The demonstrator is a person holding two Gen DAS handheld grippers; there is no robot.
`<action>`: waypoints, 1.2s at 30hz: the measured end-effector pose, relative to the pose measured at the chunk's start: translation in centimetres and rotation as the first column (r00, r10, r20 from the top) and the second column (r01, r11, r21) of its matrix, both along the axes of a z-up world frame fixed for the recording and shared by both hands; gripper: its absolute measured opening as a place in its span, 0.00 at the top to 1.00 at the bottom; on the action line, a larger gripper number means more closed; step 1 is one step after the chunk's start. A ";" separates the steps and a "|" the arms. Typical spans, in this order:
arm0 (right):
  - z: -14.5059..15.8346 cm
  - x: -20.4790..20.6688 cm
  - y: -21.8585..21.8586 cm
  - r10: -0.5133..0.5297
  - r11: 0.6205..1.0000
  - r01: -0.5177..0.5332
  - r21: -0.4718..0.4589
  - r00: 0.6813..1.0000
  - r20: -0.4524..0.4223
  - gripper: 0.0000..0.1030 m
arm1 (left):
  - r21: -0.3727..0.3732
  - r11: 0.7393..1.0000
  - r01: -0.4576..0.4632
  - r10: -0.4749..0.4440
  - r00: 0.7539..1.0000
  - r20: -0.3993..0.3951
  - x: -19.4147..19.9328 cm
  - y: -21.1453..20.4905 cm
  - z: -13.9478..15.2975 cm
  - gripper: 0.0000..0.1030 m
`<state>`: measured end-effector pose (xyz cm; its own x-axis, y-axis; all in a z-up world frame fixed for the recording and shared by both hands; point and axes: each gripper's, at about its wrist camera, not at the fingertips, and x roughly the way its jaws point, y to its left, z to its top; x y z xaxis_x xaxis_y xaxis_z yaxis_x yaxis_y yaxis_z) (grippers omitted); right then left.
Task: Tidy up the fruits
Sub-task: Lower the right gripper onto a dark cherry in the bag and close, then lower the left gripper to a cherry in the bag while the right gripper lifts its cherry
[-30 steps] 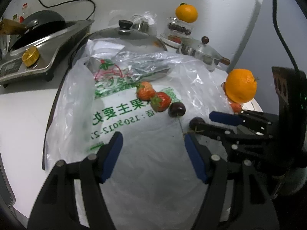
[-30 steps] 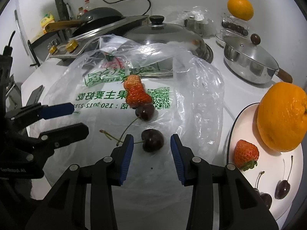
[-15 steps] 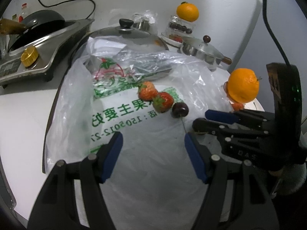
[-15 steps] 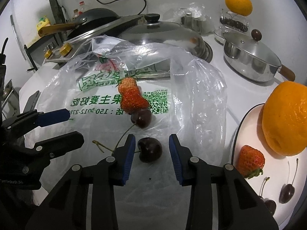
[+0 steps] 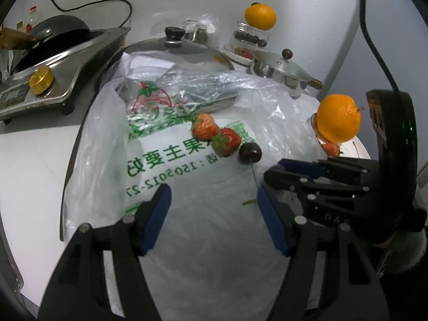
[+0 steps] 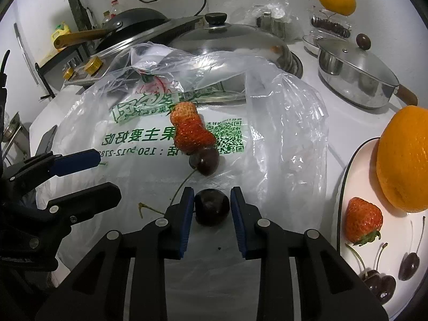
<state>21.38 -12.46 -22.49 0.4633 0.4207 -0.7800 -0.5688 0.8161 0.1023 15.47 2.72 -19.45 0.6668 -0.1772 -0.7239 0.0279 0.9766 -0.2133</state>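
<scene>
Right tool (image 6: 211, 208), jaws just closing, is gripping dark cherry (image 6: 211, 206) on plastic bag (image 6: 281, 133); left tool (image 5: 214, 214) is hovering open.

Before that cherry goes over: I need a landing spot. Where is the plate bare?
The plate is bare along its near-left rim, between the orange and the strawberry. Its lower end is crowded with cherries. The right gripper grips the cherry.

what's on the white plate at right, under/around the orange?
On the white plate: an orange, one strawberry, and stemmed cherries at the near edge. The orange covers the plate beneath and behind it; the frame edge cuts off the plate's right side.
</scene>
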 end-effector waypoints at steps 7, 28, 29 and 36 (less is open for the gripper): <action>1.6 -0.5 -1.4 -0.021 0.999 0.020 0.038 0.999 0.040 0.72 | 0.015 1.000 0.013 -0.013 1.000 0.007 -0.1 -0.7 0.4 0.33; 7.0 -1.7 -7.5 -0.105 0.983 0.079 0.166 0.983 0.150 0.72 | 0.096 0.992 0.086 -0.090 0.995 0.040 1.8 -5.3 1.6 0.34; 6.9 -1.7 -7.7 -0.109 0.982 0.083 0.169 0.983 0.149 0.72 | 0.097 0.991 0.089 -0.093 0.995 0.040 1.9 -5.4 1.5 0.34; 6.2 -1.2 -9.1 -0.116 0.978 0.090 0.189 0.984 0.132 0.72 | 0.115 0.988 0.101 -0.103 0.995 0.016 3.5 -6.6 0.8 0.34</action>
<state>20.22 -21.54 -16.25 0.6118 0.4930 -0.6186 -0.5017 0.8464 0.1784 18.96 -3.88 -18.70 0.6655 -0.1626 -0.7285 0.1319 0.9862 -0.0996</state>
